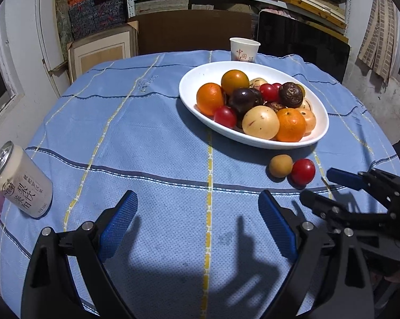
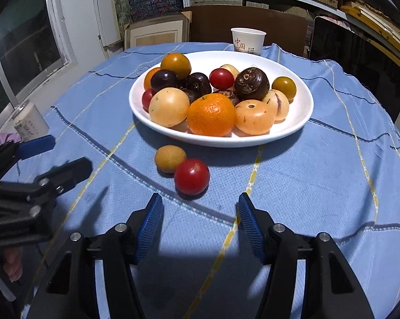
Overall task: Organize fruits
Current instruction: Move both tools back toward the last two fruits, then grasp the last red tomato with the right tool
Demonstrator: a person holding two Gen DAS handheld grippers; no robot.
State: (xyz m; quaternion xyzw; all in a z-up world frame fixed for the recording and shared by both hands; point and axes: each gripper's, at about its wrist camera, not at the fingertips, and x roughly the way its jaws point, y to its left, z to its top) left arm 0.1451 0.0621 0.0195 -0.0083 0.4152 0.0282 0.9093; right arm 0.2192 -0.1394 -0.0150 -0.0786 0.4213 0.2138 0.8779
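A white oval bowl (image 1: pixel 194 79) (image 2: pixel 301 111) holds several fruits: oranges, yellow fruits, dark plums and red tomatoes. Two fruits lie loose on the blue cloth in front of it: a small tan fruit (image 1: pixel 280 166) (image 2: pixel 170 158) and a red tomato (image 1: pixel 302 171) (image 2: pixel 191 176), touching each other. My left gripper (image 1: pixel 198 207) is open and empty over bare cloth, left of the loose fruits. My right gripper (image 2: pixel 200 210) is open and empty, just short of the red tomato; it also shows in the left wrist view (image 1: pixel 319 187).
A drink can (image 1: pixel 21 180) stands at the table's left edge. A paper cup (image 1: pixel 243 49) (image 2: pixel 247 40) stands behind the bowl. Shelves, boxes and a dark screen lie beyond the table. The left gripper (image 2: pixel 64 154) shows at the right wrist view's left.
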